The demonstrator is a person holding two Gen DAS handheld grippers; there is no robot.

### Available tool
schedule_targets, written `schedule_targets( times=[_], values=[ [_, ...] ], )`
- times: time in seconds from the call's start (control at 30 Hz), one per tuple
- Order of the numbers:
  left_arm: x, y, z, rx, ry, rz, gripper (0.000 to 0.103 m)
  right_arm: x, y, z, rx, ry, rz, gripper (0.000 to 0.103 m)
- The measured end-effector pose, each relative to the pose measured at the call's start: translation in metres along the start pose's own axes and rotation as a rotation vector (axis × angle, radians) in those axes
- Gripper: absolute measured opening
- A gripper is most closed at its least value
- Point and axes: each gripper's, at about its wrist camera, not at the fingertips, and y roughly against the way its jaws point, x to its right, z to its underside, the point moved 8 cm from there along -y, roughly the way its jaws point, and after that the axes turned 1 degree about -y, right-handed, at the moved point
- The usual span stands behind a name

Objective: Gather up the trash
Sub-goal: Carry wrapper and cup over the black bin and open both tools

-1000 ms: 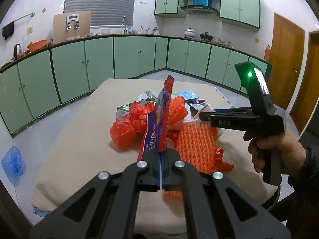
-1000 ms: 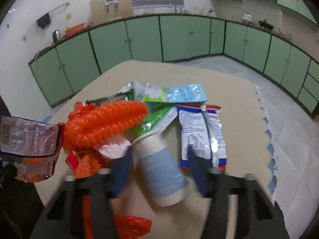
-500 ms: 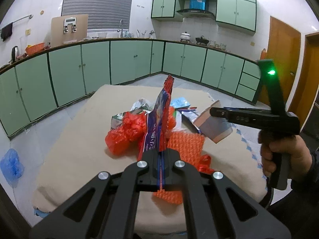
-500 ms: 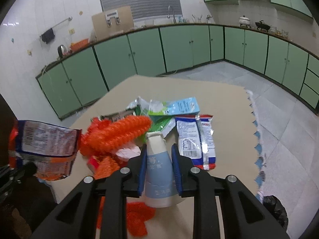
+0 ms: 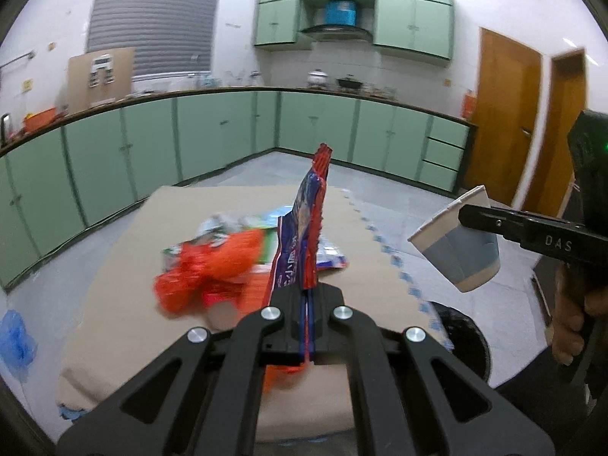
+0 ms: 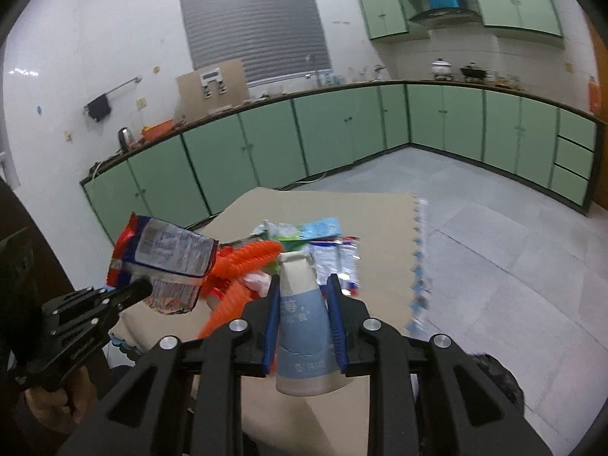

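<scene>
Right gripper (image 6: pixel 304 323) squeezes the paper cup (image 6: pixel 302 323) mid-frame: light, crushable, so go gentle. Left gripper (image 5: pixel 307 311) pinches the floppy wrapper (image 5: pixel 302 243) at its bottom edge.

A beige table (image 6: pixel 383 212) carries a heap of trash: orange netting (image 6: pixel 247 256) on the near left, a green and blue wrapper (image 6: pixel 304 230) at the far side, two white and blue sachets (image 6: pixel 336 262) on the right, side by side, all touching or overlapping
</scene>
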Motion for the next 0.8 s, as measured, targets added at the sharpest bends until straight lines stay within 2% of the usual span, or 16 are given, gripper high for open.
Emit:
schedule_targets(
  times=[0.07, 0.23, 0.33, 0.43, 0.6, 0.8],
  values=[
    [0.034, -0.006, 0.001, -0.016, -0.033, 0.068, 0.000, 0.019, 0.014, 0.008, 0.002, -0.022, 0.040, 0.024],
    [0.121, -0.031, 0.013, -0.072, -0.113, 0.238, 0.000, 0.096, 0.038, 0.045, -0.026, -0.128, 0.180, 0.024],
    [0.171, -0.059, 0.030, -0.135, -0.145, 0.331, 0.000, 0.138, 0.039, 0.073, -0.066, -0.179, 0.259, 0.024],
    [0.211, -0.092, 0.052, -0.210, -0.170, 0.392, 0.000, 0.179, 0.031, 0.103, -0.110, -0.228, 0.324, 0.024],
    [0.252, -0.143, 0.082, -0.300, -0.218, 0.417, 0.000, 0.229, 0.012, 0.133, -0.163, -0.323, 0.371, 0.024],
    [0.273, -0.196, 0.119, -0.436, -0.240, 0.417, 0.000, 0.267, -0.023, 0.158, -0.245, -0.378, 0.401, 0.024]
  ],
)
